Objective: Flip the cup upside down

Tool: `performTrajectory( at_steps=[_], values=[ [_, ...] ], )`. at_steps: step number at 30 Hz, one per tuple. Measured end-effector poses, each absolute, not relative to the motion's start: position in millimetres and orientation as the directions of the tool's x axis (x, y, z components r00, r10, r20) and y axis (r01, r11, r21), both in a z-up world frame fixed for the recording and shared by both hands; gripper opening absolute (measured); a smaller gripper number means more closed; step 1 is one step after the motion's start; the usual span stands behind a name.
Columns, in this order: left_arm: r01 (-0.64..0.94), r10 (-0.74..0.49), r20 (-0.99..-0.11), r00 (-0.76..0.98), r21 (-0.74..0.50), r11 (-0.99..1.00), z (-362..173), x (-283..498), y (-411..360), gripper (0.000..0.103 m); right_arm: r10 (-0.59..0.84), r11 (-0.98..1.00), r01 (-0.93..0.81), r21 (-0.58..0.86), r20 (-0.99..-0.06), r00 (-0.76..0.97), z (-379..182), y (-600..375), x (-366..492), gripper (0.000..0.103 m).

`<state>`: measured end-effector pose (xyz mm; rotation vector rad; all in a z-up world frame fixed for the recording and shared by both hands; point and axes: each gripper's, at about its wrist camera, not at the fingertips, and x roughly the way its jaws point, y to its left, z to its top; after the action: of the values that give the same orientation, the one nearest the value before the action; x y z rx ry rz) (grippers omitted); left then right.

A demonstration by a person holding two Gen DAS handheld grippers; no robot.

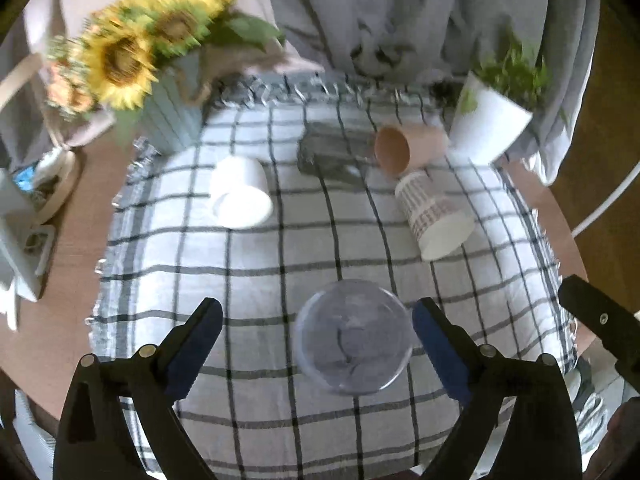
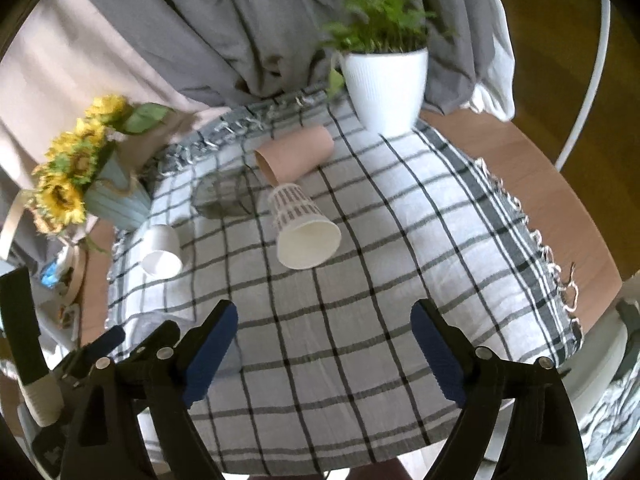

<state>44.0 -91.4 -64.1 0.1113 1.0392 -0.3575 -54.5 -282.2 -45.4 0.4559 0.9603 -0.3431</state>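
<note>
A clear plastic cup (image 1: pixel 354 338) stands on the checked cloth (image 1: pixel 260 256) between the fingers of my open left gripper (image 1: pixel 318 330), not gripped. A white cup (image 1: pixel 242 192), a pink cup (image 1: pixel 404 148), a patterned paper cup (image 1: pixel 434 214) and a dark glass cup (image 1: pixel 328 154) lie on their sides farther back. My right gripper (image 2: pixel 324 342) is open and empty over the cloth's near part. In the right wrist view I see the patterned cup (image 2: pixel 306 226), the pink cup (image 2: pixel 294 154), the white cup (image 2: pixel 162 252) and the dark glass cup (image 2: pixel 224 196).
A blue vase of sunflowers (image 1: pixel 172 108) stands at the back left, a white potted plant (image 1: pixel 492 116) at the back right. Grey curtains hang behind. The wooden table edge (image 2: pixel 532 168) shows around the cloth. Clutter sits at the left edge (image 1: pixel 44 184).
</note>
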Motion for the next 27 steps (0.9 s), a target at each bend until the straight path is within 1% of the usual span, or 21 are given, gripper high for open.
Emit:
performTrajectory(
  at_steps=[1, 2, 8, 12, 19, 27],
  values=[
    [0.333, -0.234, -0.85, 0.472, -0.074, 0.94, -58.6, 41.1, -88.0, 0.098, -0.086, 0.856, 0.47, 0.214, -0.838, 0.539, -40.4, -280.4, -56.8, 0.09],
    [0.319, -0.219, -0.841, 0.495, -0.059, 0.946, -52.0, 37.5, -83.5, 0.102, -0.089, 0.86, 0.463, 0.215, -0.83, 0.551, -35.2, -278.6, -59.9, 0.09],
    [0.229, -0.112, -0.792, 0.601, 0.037, 0.973, -28.8, 11.7, -59.6, 0.103, -0.104, 0.895, 0.401, 0.195, -0.783, 0.614, -7.3, -261.7, -75.2, 0.093],
    [0.196, -0.075, -0.762, 0.644, 0.069, 0.978, -20.7, -9.9, -46.7, 0.103, -0.11, 0.924, 0.348, 0.156, -0.763, 0.637, 2.3, -245.5, -83.5, 0.095],
    [0.178, -0.056, -0.746, 0.663, 0.085, 0.98, -10.7, -31.8, -35.2, 0.103, -0.086, 0.946, 0.288, 0.147, -0.744, 0.663, 5.8, -227.3, -100.5, 0.097],
    [0.176, -0.049, -0.715, 0.698, 0.105, 0.979, -0.3, -42.4, -32.0, 0.103, -0.099, 0.943, 0.294, 0.157, -0.711, 0.696, 12.5, -222.2, -112.3, 0.098]
  ],
)
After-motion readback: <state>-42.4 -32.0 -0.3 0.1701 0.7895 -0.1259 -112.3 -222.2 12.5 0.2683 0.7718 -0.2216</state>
